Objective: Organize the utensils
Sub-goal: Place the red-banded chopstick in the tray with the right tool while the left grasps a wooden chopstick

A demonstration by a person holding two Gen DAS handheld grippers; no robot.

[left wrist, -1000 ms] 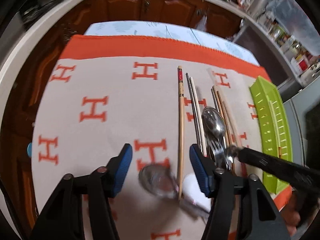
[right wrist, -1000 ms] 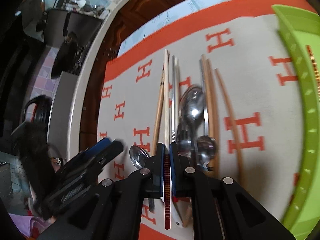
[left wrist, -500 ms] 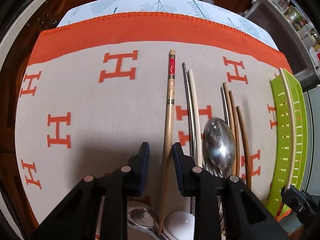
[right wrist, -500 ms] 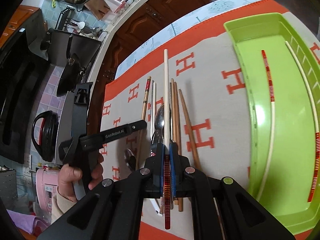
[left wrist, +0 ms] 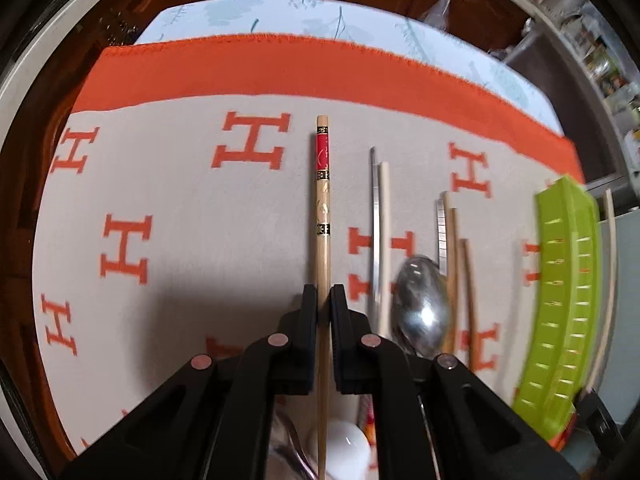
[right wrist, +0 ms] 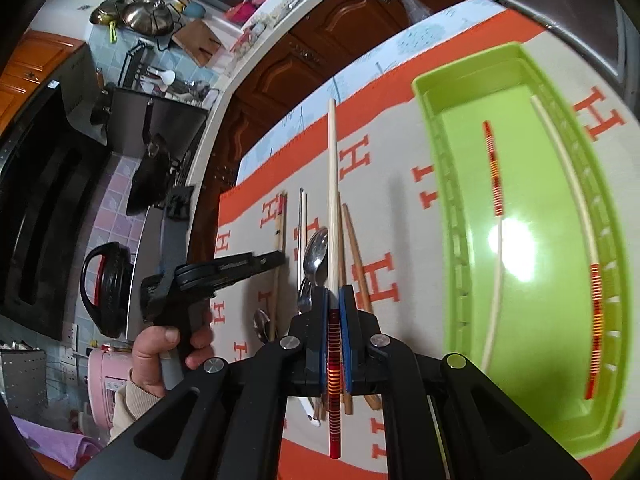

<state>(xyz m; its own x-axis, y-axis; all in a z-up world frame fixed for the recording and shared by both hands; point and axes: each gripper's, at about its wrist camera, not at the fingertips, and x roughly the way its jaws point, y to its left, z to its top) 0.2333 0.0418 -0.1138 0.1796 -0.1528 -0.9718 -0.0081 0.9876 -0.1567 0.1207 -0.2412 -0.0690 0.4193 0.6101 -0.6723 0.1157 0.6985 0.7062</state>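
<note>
A: Left gripper (left wrist: 324,300). Jaws narrowed onto the wooden chopstick (left wrist: 322,216) with the red band near its far tip. Pads flank the shaft about halfway down. Contact looks made, but whether the stick is off the cloth cannot be told.

B: Why grip there?

A: Likely balance. A mid-shaft hold keeps a long stick from tipping.

B: Right gripper (right wrist: 334,300)?

A: Clamped on a pale chopstick (right wrist: 332,200) with a red-striped end. The striped end pokes back past the fingers and the plain end runs forward. It is carried above the cloth, left of the green tray (right wrist: 436,168).

B: What's in the tray?

A: Two matching striped chopsticks (right wrist: 496,204), lying lengthwise and apart. The held one looks like the same set, so it probably goes there too.

B: And the rest?

A: On the H-patterned cloth (left wrist: 180,208), right of the left claw's stick: a metal chopstick (left wrist: 375,216) beside a white one, a steel spoon (left wrist: 420,304), and brown wooden sticks (left wrist: 466,280) just beyond it. All lie roughly parallel, between the left gripper and the tray.

B: Risk?

A: The sticks are thin and crowded, so a neighbour could get nudged as one lifts.
</note>
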